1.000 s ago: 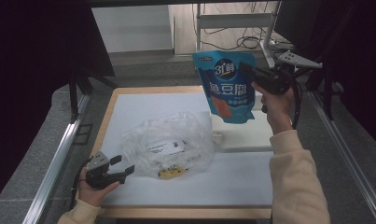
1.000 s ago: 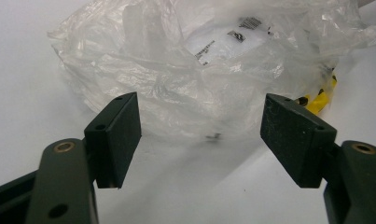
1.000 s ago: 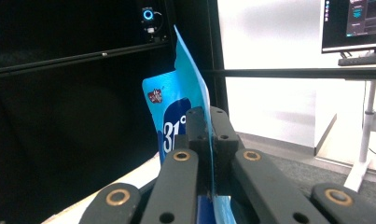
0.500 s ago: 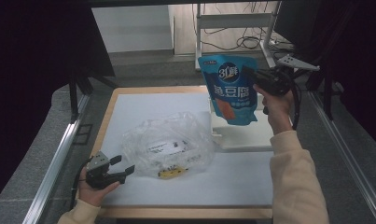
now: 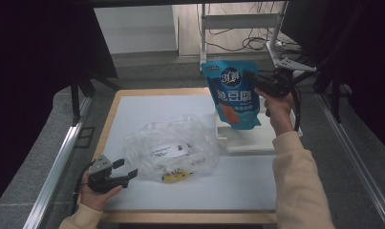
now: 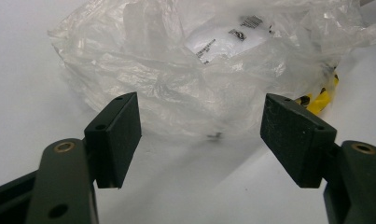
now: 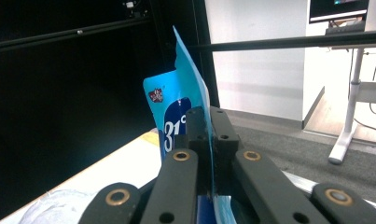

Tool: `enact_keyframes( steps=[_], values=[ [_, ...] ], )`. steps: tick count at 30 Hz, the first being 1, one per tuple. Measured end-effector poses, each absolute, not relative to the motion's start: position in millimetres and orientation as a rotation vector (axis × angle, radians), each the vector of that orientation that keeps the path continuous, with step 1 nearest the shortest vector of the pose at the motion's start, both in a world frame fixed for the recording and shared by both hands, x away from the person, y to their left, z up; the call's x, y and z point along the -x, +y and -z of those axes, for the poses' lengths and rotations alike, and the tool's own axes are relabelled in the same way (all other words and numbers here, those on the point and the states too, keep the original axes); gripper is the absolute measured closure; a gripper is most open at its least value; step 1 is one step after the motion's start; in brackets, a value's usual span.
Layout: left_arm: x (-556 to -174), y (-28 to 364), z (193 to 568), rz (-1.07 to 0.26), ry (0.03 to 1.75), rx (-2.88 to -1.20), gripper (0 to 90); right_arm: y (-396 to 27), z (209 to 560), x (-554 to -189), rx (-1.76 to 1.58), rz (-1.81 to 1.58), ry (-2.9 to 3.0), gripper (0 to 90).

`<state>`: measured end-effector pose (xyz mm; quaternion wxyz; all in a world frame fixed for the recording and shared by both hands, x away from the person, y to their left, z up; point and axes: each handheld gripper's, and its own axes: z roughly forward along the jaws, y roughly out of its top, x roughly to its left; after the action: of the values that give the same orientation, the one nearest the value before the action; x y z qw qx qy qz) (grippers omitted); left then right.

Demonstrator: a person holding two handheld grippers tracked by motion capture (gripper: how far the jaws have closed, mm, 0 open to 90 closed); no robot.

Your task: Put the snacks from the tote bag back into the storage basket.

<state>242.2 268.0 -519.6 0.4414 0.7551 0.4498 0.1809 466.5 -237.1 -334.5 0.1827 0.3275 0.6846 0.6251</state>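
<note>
A blue snack pouch (image 5: 233,93) with white lettering and an orange patch hangs upright over the white tray (image 5: 257,138) at the right. My right gripper (image 5: 257,85) is shut on the pouch's right edge; in the right gripper view the pouch (image 7: 176,112) stands pinched between the jaws. A crumpled clear plastic bag (image 5: 173,148) with a white label and something yellow inside lies mid-table. My left gripper (image 5: 125,172) rests at the front left, open, with the plastic bag (image 6: 199,79) just beyond its fingertips (image 6: 118,135) and nothing between them.
The white mat (image 5: 147,107) covers a wooden-edged table (image 5: 109,114). A metal rail (image 5: 56,162) runs along the left side. A white stand's legs (image 5: 238,21) and cables are behind the table. Dark curtains frame both sides.
My right hand has brought the blue pouch lower and slightly right, closer to the white tray. The left gripper and the plastic bag have stayed put.
</note>
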Motion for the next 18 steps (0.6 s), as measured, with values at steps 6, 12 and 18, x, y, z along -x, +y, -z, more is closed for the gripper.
enact_keyframes(
  steps=[6,12,18],
  values=[
    [-243.0,268.4,520.3,-0.449,1.121,-1.872,29.4,-235.9,344.2,-473.6,-0.931,-1.759,1.948,88.9],
    [-243.6,268.8,520.7,-0.448,1.124,-1.874,29.4,-237.2,354.0,-481.1,-0.947,-1.756,1.967,88.9],
    [-244.2,269.4,521.0,-0.448,1.125,-1.877,29.4,-239.8,362.6,-489.2,-0.967,-1.769,1.969,88.8]
  ],
)
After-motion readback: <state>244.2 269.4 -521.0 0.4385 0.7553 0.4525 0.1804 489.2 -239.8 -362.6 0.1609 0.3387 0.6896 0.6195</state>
